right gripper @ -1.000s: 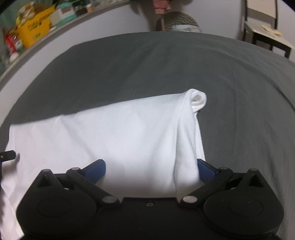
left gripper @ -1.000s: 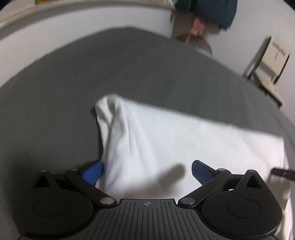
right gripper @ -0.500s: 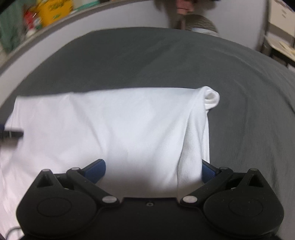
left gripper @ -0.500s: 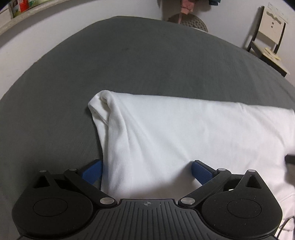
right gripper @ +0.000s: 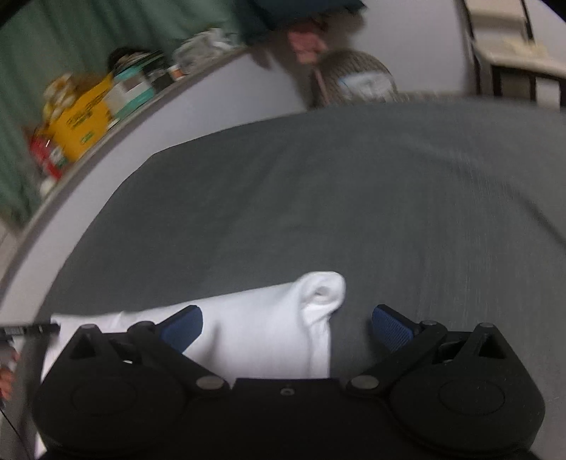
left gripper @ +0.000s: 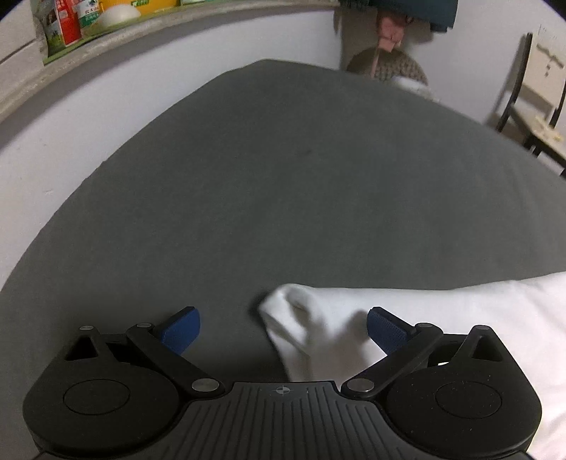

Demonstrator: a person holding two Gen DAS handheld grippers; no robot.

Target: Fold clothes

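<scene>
A white garment (left gripper: 442, 318) lies folded on a dark grey bed sheet (left gripper: 283, 177). Its bunched left corner (left gripper: 293, 311) sits between the blue pads of my left gripper (left gripper: 283, 327), which stands open with nothing pinched. In the right wrist view the same garment (right gripper: 254, 336) ends in a rolled right corner (right gripper: 323, 293) between the blue pads of my right gripper (right gripper: 286, 323), also open. That view is blurred. The near part of the cloth is hidden under both gripper bodies.
A white wall with a shelf of boxes and cartons (left gripper: 92, 21) runs along the bed's left side. A woven basket (left gripper: 389, 69) and hanging clothes stand past the far edge. A chair (left gripper: 530, 106) is at the far right. The left gripper's tip (right gripper: 28, 329) shows at the left.
Both grippers have pulled back and tilted up, so the garment has slid low in both views. The wall and shelf now show. Jaws stayed open throughout.
</scene>
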